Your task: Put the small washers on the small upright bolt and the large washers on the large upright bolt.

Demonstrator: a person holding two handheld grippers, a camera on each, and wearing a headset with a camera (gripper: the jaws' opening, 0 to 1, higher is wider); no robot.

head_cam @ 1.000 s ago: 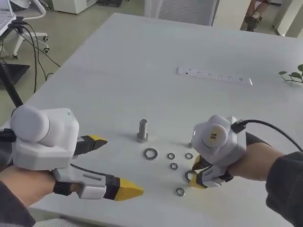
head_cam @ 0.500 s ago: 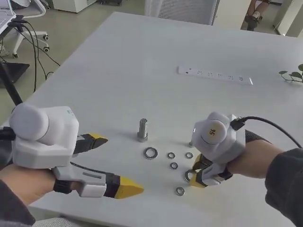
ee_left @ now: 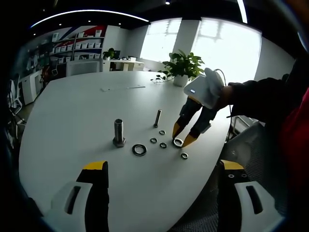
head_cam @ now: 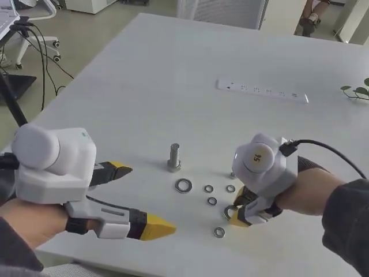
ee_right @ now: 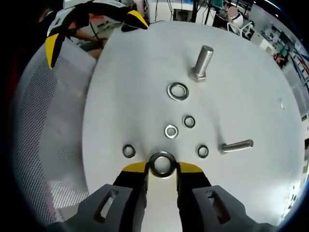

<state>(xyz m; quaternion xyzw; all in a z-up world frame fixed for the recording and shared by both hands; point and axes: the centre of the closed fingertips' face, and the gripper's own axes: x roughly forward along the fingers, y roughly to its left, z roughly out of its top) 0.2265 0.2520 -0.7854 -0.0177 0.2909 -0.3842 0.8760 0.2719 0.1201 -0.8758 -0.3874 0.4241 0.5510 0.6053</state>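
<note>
Checking the right gripper (ee_right: 162, 167) first, I find its yellow-tipped jaws drawn narrow, one tip against each side of the gripped large washer (ee_right: 162, 154). In the head view the same gripper (head_cam: 233, 216) sits low at the near right of the white table (head_cam: 173, 69). I cannot tell whether the ring it holds is clear of the surface.

The left gripper (head_cam: 140, 199) hovers at the near left with its jaws spread wide and nothing between them. The right gripper view shows its yellow tips (ee_right: 91, 19) at the table edge.

The large bolt (head_cam: 174, 157) stands upright on its head near the middle of the table, with no washer on its shank. The second large washer (head_cam: 184, 186) lies flat just in front of it, apart from its base. The small bolt (ee_left: 158, 118) also stands upright and bare, to the right of the large bolt in the left gripper view and close behind the right gripper.

Four small washers (ee_right: 171, 131) lie flat and separate on the table. Three are loosely grouped between the second large washer and the small bolt. The fourth (head_cam: 219, 232) lies nearest the front edge, just beside the right gripper's tips.

A power strip (head_cam: 262, 92) lies well back on the table, and a plant (head_cam: 360, 92) shows at the far right edge.
</note>
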